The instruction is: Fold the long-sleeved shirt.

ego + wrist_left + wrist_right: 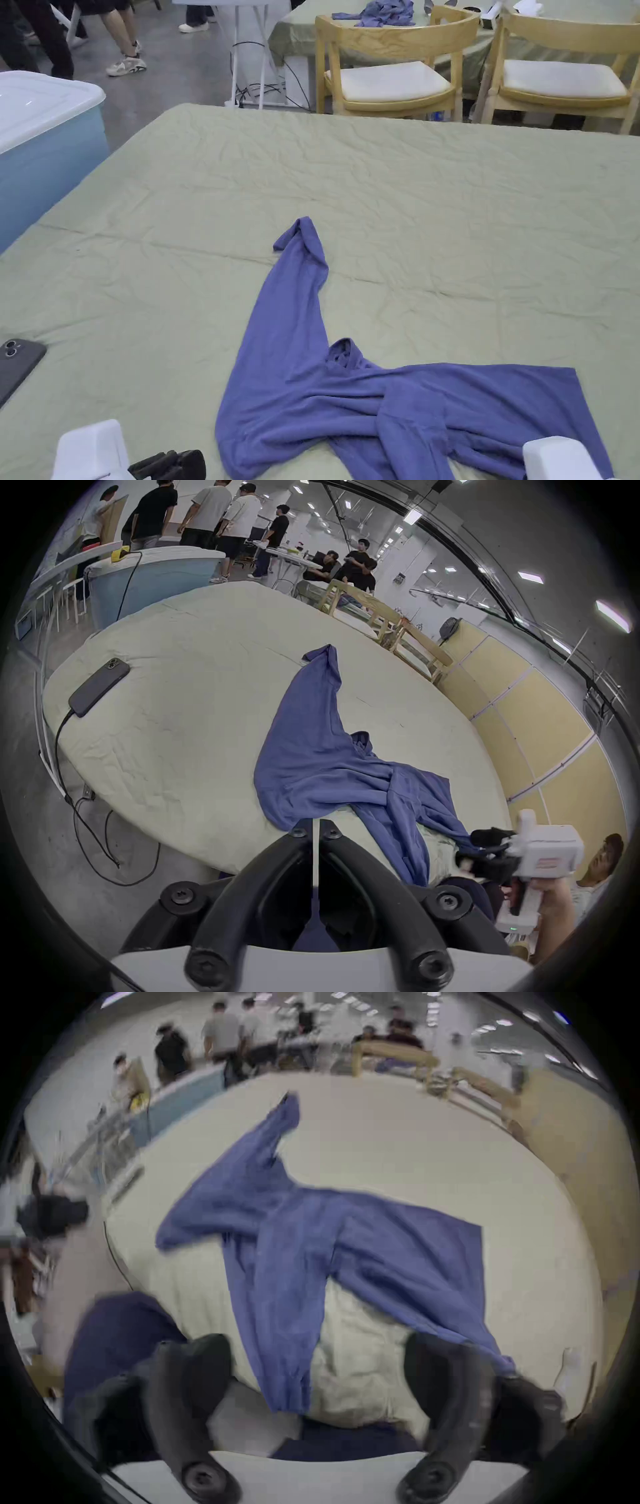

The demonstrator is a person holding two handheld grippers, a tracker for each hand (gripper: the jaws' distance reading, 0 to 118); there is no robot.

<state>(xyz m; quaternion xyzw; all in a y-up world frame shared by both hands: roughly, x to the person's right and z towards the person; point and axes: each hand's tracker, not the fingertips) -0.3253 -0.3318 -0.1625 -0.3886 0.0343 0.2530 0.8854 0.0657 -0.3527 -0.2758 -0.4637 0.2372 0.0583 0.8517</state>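
The blue shirt [400,406] lies unfolded and rumpled at the near edge of the desk [437,206], one sleeve stretched away across the green cloth, the other hanging over the near edge, the body spread to the right. The left gripper [316,830] sits just short of the shirt's near corner, jaws pressed almost together, holding nothing. The right gripper [318,1359] hovers at the desk edge, jaws spread wide, the hanging sleeve between them but untouched. A phone [15,365] rests far left.
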